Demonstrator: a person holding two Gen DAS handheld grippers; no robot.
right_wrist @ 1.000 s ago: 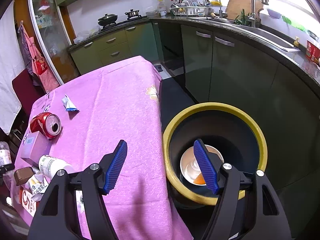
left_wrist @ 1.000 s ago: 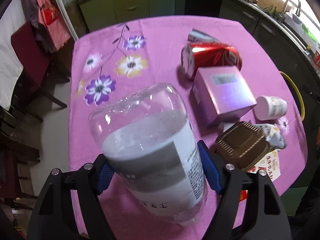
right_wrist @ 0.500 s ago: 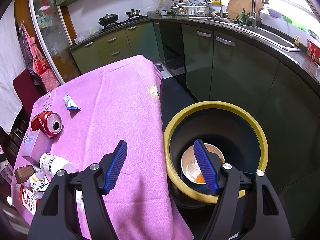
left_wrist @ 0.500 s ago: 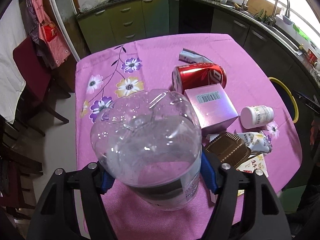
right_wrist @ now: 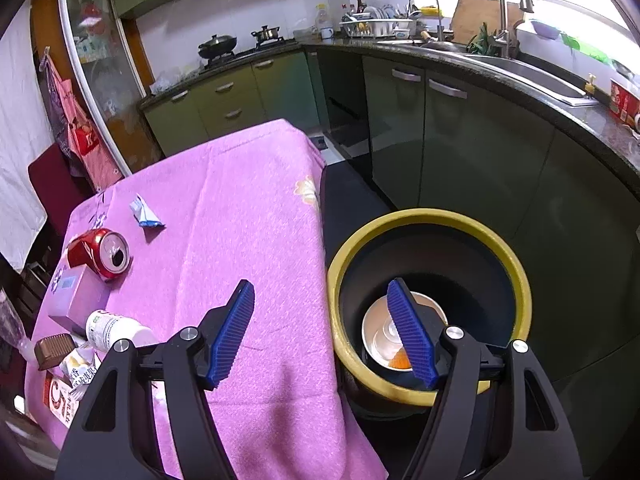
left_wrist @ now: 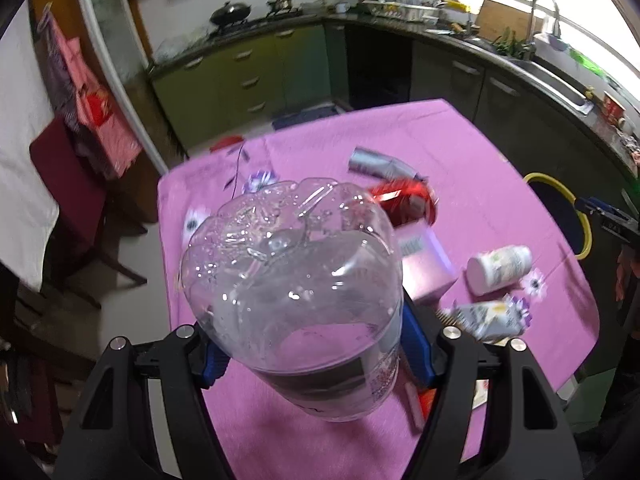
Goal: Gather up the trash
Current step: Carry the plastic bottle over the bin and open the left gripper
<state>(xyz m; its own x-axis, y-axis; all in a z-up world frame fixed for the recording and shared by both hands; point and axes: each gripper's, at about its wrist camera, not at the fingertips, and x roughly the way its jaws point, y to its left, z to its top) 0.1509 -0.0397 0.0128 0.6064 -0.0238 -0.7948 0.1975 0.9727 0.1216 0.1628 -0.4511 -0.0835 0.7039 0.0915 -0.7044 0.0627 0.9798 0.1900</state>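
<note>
My left gripper (left_wrist: 316,348) is shut on a clear plastic bottle (left_wrist: 296,288), bottom end forward, held above the pink tablecloth (left_wrist: 472,184). Beyond it lie a red can (left_wrist: 404,200), a pink box (left_wrist: 424,268), a white pill jar (left_wrist: 500,264) and a snack wrapper (left_wrist: 488,316). My right gripper (right_wrist: 324,332) is open and empty, over the table's edge beside the yellow-rimmed black bin (right_wrist: 516,272). The bin holds a white cup (right_wrist: 388,336). The can (right_wrist: 100,252), box (right_wrist: 68,292) and jar (right_wrist: 116,330) also show in the right wrist view.
A folded blue-white wrapper (right_wrist: 146,212) lies mid-table. A brown tray (right_wrist: 54,350) and paper packets (right_wrist: 64,396) lie at the near left corner. Green kitchen cabinets (right_wrist: 460,148) curve around the bin. A dark red chair (left_wrist: 68,184) stands left of the table.
My left gripper has lifted and tilted up with the bottle, so the table items sit farther off. My right gripper has hardly moved.
</note>
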